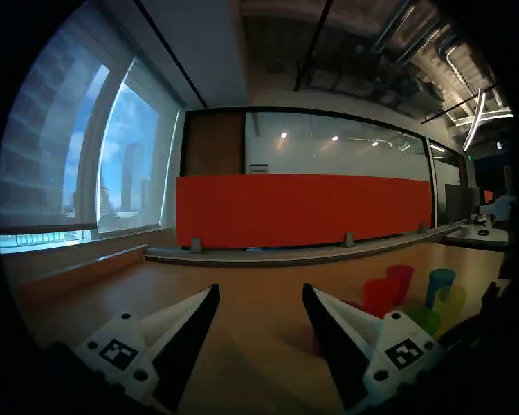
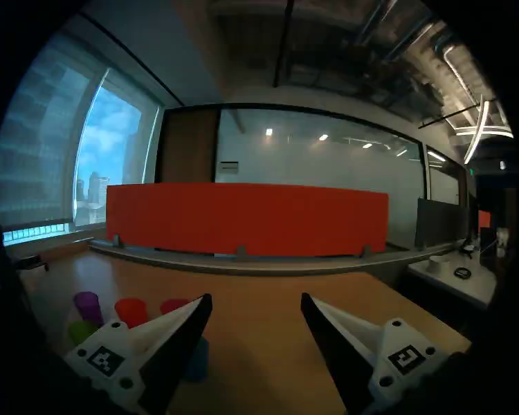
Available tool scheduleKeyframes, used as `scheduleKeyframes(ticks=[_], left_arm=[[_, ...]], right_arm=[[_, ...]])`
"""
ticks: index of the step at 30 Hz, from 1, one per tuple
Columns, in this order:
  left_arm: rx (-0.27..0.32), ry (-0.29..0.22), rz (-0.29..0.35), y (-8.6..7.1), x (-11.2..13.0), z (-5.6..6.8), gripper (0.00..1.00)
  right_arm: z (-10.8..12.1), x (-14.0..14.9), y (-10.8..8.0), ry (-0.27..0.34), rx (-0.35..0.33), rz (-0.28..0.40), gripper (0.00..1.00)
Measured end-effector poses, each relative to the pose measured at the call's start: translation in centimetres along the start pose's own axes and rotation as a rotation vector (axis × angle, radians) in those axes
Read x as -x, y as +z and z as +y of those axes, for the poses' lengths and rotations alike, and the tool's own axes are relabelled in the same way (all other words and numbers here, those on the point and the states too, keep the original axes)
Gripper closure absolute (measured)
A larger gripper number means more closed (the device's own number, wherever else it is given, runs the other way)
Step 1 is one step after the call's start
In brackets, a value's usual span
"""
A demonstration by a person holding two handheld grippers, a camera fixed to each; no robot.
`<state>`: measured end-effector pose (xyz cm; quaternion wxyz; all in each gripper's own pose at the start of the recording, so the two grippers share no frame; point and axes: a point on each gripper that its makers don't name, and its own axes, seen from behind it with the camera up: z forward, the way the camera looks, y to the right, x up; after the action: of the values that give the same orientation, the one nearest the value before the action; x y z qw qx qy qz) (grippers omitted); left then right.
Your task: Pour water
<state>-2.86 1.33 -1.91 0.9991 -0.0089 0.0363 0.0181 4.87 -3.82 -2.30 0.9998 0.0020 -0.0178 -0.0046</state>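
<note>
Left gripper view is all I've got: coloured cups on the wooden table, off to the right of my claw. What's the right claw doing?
Observer: The right claw is open and empty, held above the wooden table.
Operator: Where do the cups sit from there?
Observer: In the right gripper view they stand to the lower left of that claw, a purple cup next to a red cup.
Operator: Which one is closest to that claw?
Observer: A blue cup looks closest; the claw partly hides it.
</note>
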Motion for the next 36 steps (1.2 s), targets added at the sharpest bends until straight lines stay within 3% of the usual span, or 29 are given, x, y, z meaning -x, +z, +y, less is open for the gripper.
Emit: scheduleKeyframes(ticks=[14,36], left_arm=[[-0.014,-0.003,-0.005,0.1,0.7,-0.7,0.12],[-0.007,-0.008,-0.041,0.3,1.8,-0.8,0.12]], right_arm=[[-0.3,0.2,0.3,-0.003,-0.011,-0.009,0.01],[0.3,0.4,0.3,0.001,-0.006,-0.012,0.01]])
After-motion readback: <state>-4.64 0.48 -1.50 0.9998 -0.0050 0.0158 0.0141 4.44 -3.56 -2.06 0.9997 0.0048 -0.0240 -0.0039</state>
